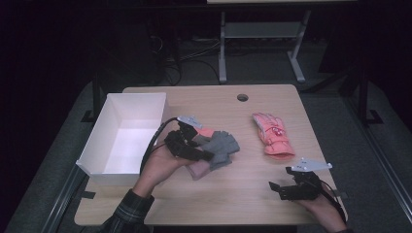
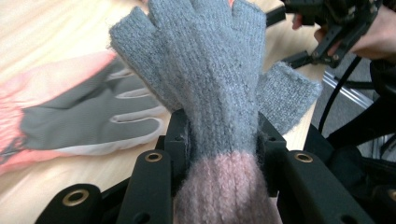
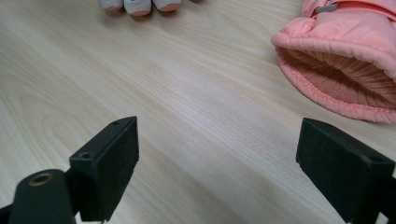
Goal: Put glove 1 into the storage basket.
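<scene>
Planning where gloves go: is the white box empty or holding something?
Empty: the white box shows bare white floor and walls in the high view.

The room was dim, lit mostly over the light wooden table (image 1: 252, 189), which had a round cable hole (image 1: 242, 97) near its twelve o'clock edge. Grey carpet (image 1: 330, 126) lay around it. Beyond, at twelve o'clock, stood a white-legged desk frame (image 1: 262, 34) with tangled cables (image 1: 175, 58) on the floor.
</scene>
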`<control>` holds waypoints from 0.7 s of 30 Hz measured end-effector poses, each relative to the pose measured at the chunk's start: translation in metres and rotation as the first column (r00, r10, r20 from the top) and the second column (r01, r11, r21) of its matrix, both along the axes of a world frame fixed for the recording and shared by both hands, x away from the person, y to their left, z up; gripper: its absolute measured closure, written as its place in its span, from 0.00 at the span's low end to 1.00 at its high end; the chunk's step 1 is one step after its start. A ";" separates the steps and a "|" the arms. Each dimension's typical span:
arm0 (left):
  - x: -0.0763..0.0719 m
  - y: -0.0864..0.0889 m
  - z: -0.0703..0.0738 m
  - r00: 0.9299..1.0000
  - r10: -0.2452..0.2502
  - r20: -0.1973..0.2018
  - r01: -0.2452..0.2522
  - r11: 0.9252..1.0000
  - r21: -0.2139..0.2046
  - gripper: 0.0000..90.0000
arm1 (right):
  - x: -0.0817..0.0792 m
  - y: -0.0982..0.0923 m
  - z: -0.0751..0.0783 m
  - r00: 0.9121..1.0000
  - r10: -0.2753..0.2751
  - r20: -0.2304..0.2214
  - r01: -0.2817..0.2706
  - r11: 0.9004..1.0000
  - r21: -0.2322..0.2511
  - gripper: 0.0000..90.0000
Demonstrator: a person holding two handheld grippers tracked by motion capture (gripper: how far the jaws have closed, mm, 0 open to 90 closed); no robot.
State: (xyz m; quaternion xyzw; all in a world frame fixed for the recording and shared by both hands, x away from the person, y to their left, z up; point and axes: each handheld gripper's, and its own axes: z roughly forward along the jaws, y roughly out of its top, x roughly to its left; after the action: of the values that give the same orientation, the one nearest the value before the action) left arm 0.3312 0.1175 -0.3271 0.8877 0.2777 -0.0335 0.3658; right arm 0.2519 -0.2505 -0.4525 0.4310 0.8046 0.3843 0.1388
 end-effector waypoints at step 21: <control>0.024 0.069 0.051 0.979 0.183 0.086 -0.185 0.983 0.019 0.72 | 0.005 0.013 0.001 0.999 0.049 0.016 -0.049 0.999 -0.006 0.14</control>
State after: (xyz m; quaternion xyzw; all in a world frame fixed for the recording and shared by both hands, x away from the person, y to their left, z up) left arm 0.3553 0.1865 -0.2760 0.8636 0.3435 0.0414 0.3668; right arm 0.2566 -0.2377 -0.4515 0.4078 0.8148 0.3886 0.1371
